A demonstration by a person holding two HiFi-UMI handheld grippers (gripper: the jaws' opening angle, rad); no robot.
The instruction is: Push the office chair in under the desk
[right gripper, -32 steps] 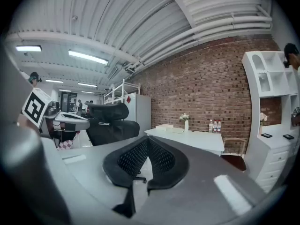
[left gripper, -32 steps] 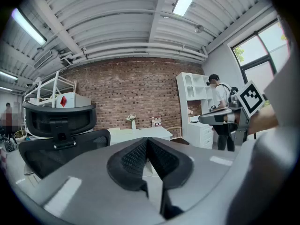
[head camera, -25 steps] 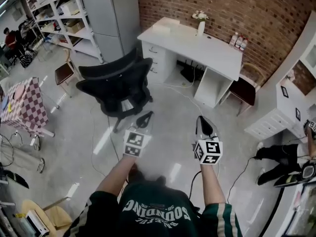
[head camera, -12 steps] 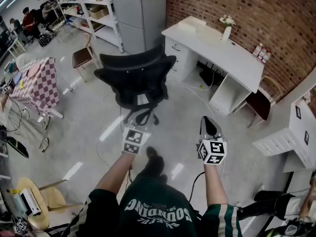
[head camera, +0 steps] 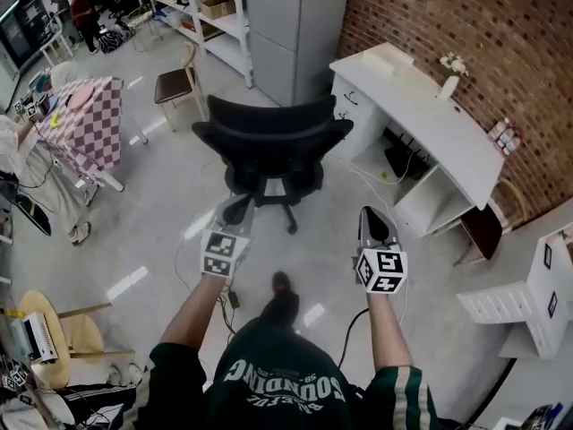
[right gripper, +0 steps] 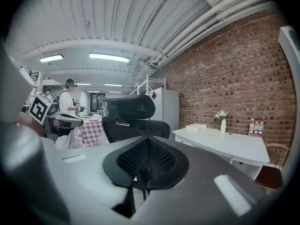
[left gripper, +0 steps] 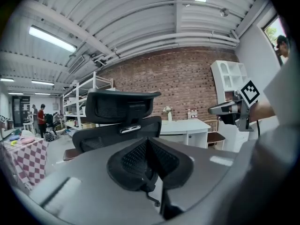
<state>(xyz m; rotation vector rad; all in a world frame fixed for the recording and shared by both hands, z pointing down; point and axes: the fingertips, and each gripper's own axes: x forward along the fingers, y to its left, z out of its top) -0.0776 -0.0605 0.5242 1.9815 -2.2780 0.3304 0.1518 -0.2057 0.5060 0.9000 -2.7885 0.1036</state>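
Observation:
The black mesh office chair (head camera: pixel 273 146) stands on the grey floor with its back and headrest towards me. The white desk (head camera: pixel 421 119) is to its right, against the brick wall, and the chair is clear of it. My left gripper (head camera: pixel 235 213) is shut and empty, a short way in front of the chair's base. My right gripper (head camera: pixel 372 218) is also shut and empty, level with the left one and farther right. In the left gripper view the headrest (left gripper: pixel 123 106) rises just beyond the closed jaws (left gripper: pixel 149 140). The right gripper view shows the chair (right gripper: pixel 129 108) left of the desk (right gripper: pixel 225 142).
A tall grey cabinet (head camera: pixel 295 25) and metal shelves (head camera: pixel 206 7) stand behind the chair. At the left are a wooden chair (head camera: pixel 175 86) and a checked table (head camera: pixel 85 124), with people beyond. A brown chair (head camera: pixel 483 227) and a white drawer unit (head camera: pixel 528 303) are at the right. Cables lie on the floor.
I have stepped towards the chair, and both grippers have moved forward with me. The chair now sits nearer, straight ahead, and the desk has slid to the right of the view. Both jaws stayed shut.

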